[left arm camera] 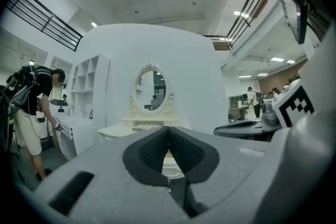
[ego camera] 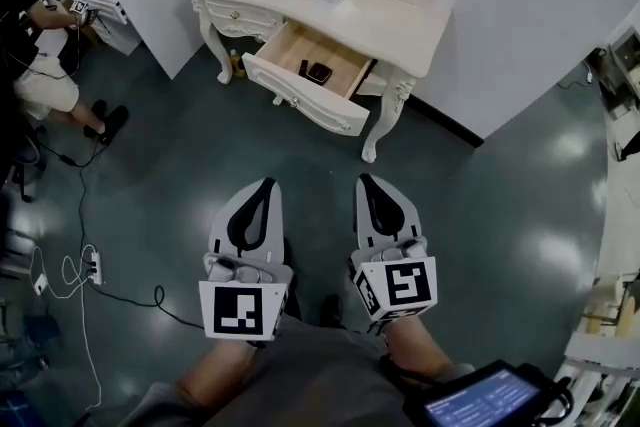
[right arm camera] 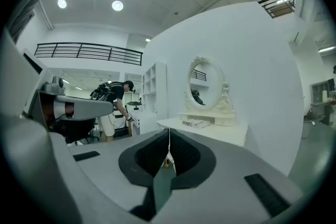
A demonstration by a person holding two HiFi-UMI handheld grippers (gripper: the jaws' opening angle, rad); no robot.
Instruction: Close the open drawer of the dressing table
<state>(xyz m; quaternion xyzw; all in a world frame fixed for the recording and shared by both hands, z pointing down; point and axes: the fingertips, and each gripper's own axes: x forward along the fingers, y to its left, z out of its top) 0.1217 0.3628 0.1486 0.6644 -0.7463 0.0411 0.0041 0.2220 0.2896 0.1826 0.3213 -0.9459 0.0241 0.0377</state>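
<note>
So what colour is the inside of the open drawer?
Light tan wood. The drawer shows best in the head view.

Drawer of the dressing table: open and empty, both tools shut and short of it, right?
Not empty. The head view shows a small dark object inside the open drawer. The rest stands: the left tool and the right tool are both shut and short of it.

The head view looks steeply down; both gripper views look level, sharing the counter [ego camera: 420,25] [left arm camera: 113,131] [right arm camera: 226,132] well ahead.
</note>
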